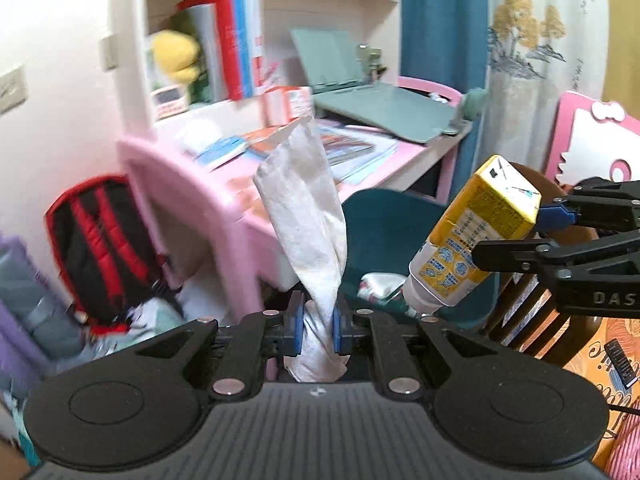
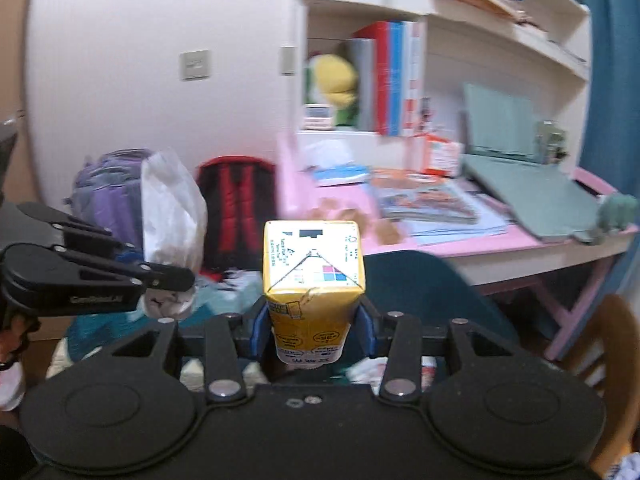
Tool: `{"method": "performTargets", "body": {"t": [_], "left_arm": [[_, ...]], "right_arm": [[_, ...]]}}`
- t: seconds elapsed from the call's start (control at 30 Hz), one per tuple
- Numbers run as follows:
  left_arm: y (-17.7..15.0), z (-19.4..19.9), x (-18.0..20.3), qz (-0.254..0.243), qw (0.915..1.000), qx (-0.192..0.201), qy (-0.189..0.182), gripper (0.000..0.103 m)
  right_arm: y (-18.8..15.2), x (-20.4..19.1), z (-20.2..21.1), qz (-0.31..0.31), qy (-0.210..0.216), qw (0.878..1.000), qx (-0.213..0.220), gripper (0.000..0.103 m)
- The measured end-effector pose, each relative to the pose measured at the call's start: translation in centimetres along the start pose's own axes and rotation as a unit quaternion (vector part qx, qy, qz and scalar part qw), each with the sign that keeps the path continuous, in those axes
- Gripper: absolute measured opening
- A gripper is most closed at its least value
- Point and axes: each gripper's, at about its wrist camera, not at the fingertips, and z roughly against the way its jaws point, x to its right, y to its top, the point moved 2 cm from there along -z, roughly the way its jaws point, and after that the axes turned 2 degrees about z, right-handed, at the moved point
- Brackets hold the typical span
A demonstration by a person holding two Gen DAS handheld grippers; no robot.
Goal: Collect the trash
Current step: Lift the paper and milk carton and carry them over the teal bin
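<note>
My left gripper (image 1: 316, 326) is shut on a crumpled white tissue (image 1: 306, 208) that stands up from the blue pads in the left wrist view. My right gripper (image 2: 314, 330) is shut on a yellow drink carton (image 2: 314, 280), its folded end facing the camera. From the left wrist view that carton (image 1: 476, 236) hangs tilted at the right, pinched by the right gripper (image 1: 516, 236). In the right wrist view the left gripper (image 2: 176, 280) shows at the left with the tissue (image 2: 172, 208) rising from it. Both are held in the air in front of a pink desk (image 1: 240, 216).
The pink desk (image 2: 480, 242) carries books, papers and a grey-green folding stand (image 1: 384, 108). A teal chair (image 2: 420, 292) stands before it. A black and red backpack (image 1: 104, 248) and a purple bag (image 2: 108, 196) lean on the wall. A wooden chair (image 1: 524, 312) is at the right.
</note>
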Motion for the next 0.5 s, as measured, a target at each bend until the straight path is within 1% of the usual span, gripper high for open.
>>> {"method": "performTargets", "body": {"t": [0.1,0.23,0.3,0.5], "left_arm": [[1.9,-2.3,2.6,-0.013,0.9999,-0.006,-0.007,0.013],[3.3,-5.8,5.4,-0.02,0.9993,-0.023,-0.022,0.013],[3.5,-7.7,6.3,-0.024,0.9986,-0.038,-0.03,0.013],[3.2,-13.4,7.8,-0.032,0.9951,-0.09,-0.022,0.013]], "right_arm": [[-0.5,2.6,-0.9,-0.009,-0.023,0.999,-0.024,0.043],[-1.6,5.1,-3.4,-0.025,-0.038,0.997,-0.059,0.043],[-2.3,5.7,-4.6,-0.028,-0.038,0.996,-0.079,0.043],[-3.6,6.8,-7.6,-0.028,-0.03,0.992,-0.121,0.042]]}}
